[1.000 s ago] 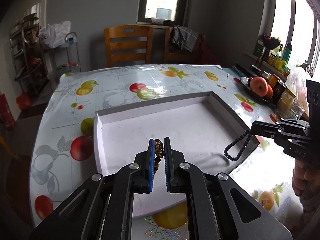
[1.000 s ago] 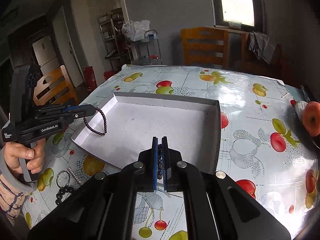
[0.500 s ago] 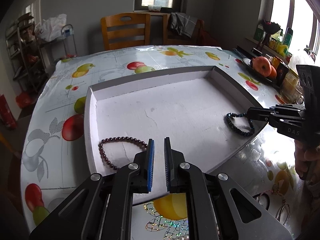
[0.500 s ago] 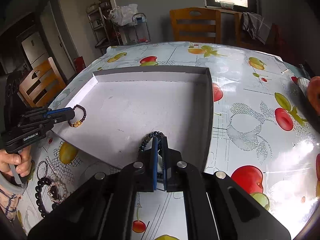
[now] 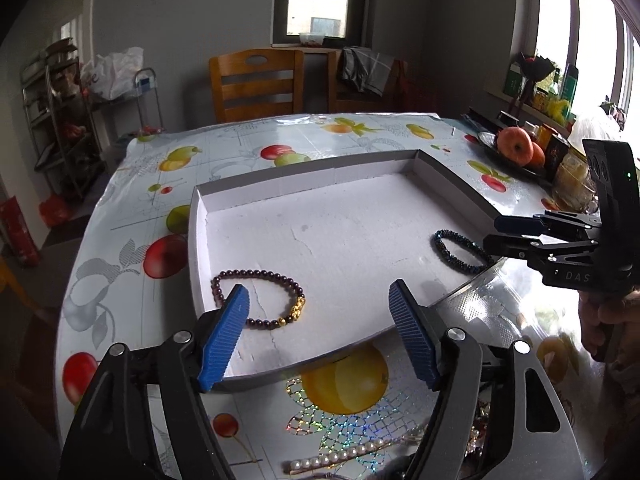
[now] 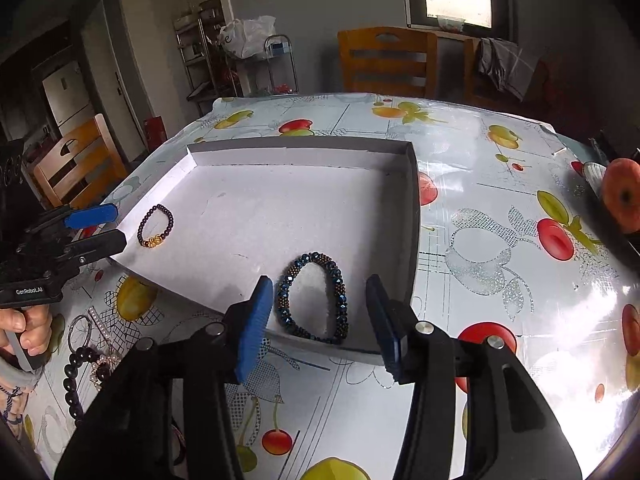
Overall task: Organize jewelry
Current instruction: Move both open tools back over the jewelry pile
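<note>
Both tools have just been opening: the left tool (image 5: 316, 312) and right tool (image 6: 316, 312) stand spread, gripping nothing. The maroon bracelet (image 5: 260, 298) and blue bracelet (image 6: 314, 296) lie flat in the white tray (image 5: 304, 174), near its front edge.

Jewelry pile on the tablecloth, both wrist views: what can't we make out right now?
- Left wrist view: loose pile mostly hidden behind the left gripper finger and the bottom edge; only the pearl hair clip reads clearly.
- Right wrist view: black bead strand runs behind the right gripper body; item count unclear.
- Right wrist view: apple cut off by the frame edge.
- Maroon bracelet: near arc hidden behind a left pad.
</note>
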{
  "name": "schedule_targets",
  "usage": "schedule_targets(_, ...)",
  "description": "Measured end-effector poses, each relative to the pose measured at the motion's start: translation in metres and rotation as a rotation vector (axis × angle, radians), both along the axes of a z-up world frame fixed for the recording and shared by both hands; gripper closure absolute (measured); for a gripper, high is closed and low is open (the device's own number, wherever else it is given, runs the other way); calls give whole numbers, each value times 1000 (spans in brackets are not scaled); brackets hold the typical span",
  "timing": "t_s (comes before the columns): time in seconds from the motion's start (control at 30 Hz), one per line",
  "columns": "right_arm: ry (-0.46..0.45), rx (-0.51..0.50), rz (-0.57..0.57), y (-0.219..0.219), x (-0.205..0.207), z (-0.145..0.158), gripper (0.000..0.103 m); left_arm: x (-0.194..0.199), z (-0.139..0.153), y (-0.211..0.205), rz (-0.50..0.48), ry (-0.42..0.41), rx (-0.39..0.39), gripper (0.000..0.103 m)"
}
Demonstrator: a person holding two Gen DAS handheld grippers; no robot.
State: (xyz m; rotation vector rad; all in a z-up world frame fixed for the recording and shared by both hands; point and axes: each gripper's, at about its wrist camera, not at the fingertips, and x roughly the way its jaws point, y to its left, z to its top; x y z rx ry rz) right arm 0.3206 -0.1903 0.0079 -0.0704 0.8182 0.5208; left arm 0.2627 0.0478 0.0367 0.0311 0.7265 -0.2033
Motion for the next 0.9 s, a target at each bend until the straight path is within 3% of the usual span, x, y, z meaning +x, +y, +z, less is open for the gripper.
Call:
schedule_targets(0.13, -40, 9, 2, -6, -21, 12, 42, -21, 10, 1, 12, -31, -6, 22)
schedule_targets(0.43, -62, 26, 23, -15, -74, 26, 35, -78, 14, -7, 23, -43, -38, 21)
schedule_targets(0.9, 3, 50, 69, -25, -131, 13, 34, -134, -8, -23, -12, -4, -26, 21)
